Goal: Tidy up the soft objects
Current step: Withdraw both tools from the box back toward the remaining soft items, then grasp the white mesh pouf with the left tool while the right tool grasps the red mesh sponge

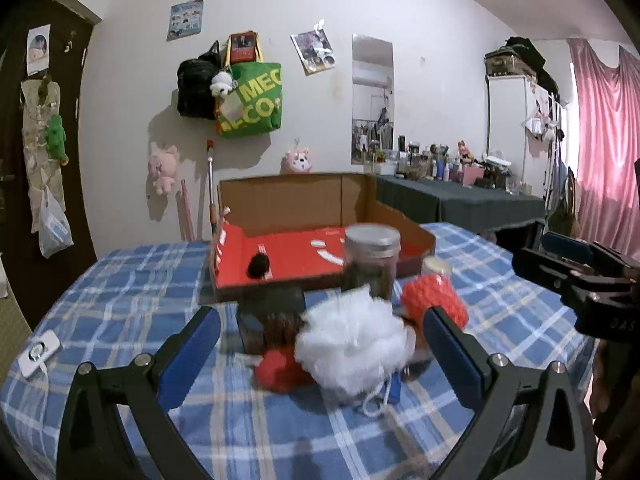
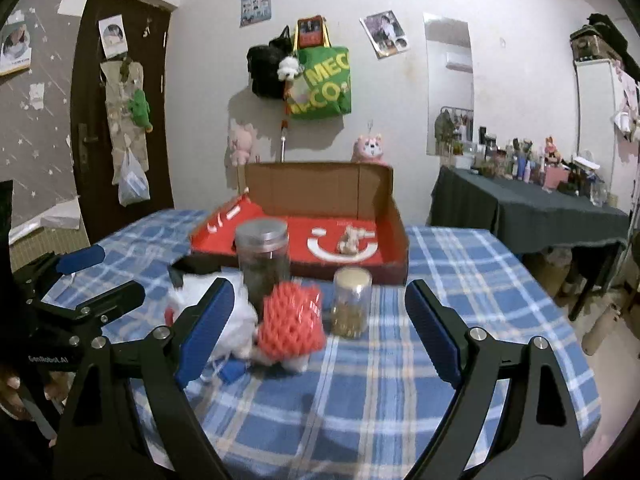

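**Both grippers wide over the pile, box part-filled**

The box [image 2: 394, 216], cardboard with a red floor, sits at twelve o'clock on the checked table [image 2: 460, 264]. Its back and right walls stand up; the left flap lies folded outward. Inside it, a small dark fluffy ball [image 1: 259, 266] rests near the front left and a small beige soft toy [image 2: 349, 240] lies on the white mark toward the right. The rest of the red floor is bare.

Just before the box front stands the tall jar [image 2: 263, 258], lid on, dark contents. At its three o'clock, apart from it, is the small jar [image 2: 351, 306], lid on, brownish fill.

The soft things cluster in front of the jars: white pouf [image 1: 352, 344], with a red ball [image 1: 280, 368] touching it at its eight o'clock, and red net foam [image 2: 292, 320] at its two o'clock in the left view. Behind the pouf lies a dark boxy item [image 1: 272, 312], blurred.

The left gripper [image 1: 320, 346] has its jaws spread wide, the pouf lying between the pads without touching either. The right gripper [image 2: 320, 320] is also wide and empty, framing the net foam and small jar.

Open cloth stretches from three to five o'clock in the right view up to the table's right edge, and at seven to nine o'clock in the left view, where only a white tag [image 1: 40, 354] lies near the edge.
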`<state>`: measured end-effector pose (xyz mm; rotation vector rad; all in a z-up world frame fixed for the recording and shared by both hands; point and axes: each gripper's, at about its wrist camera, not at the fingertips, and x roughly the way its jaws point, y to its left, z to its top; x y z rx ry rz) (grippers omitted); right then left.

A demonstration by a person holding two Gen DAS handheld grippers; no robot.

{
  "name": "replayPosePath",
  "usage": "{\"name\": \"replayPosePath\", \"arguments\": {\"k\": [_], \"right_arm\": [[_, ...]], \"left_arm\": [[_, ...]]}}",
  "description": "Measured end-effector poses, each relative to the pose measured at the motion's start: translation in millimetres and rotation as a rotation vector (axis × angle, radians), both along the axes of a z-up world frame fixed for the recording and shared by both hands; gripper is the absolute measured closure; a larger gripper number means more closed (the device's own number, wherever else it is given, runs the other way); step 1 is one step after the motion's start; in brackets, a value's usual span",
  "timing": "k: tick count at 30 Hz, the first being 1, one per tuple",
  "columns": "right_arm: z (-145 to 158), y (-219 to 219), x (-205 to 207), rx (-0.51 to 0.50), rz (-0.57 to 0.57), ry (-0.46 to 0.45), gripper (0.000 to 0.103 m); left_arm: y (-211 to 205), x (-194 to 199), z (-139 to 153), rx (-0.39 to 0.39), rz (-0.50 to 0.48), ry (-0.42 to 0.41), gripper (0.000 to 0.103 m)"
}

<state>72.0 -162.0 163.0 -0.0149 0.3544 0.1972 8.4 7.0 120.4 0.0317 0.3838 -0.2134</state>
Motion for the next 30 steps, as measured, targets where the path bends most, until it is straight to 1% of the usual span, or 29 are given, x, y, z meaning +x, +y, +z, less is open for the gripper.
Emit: {"name": "replayPosePath", "arguments": {"k": [4,7,13,20,24,30], "right_arm": [[-25,6,0,-0.017,-0.01,0.039,0.015],[-39,6,2,-0.007,-0.009,0.075,0.015],[-59,6,9,0.009,-0.013,0.134,0.015],[-68,5,18,0.018,-0.009,0.173,0.015],[-68,5,26,0.028,0.0,0.19,0.015],[-63,-2,49,0.076,0.044,0.222,0.015]], "left_arm": [[-1,2,-19,-0.014,-0.001,0.049,0.0],[0,5,-33,-0.013,0.016,0.082,0.0],[4,11,-50,-0.014,0.035,0.133,0.0],[5,19,-55,-0.028,0.031,0.163,0.0],[2,28,-52,-0.038,0.001,0.177,0.0],[-3,51,-47,-0.052,-0.041,0.213,0.0]]}}
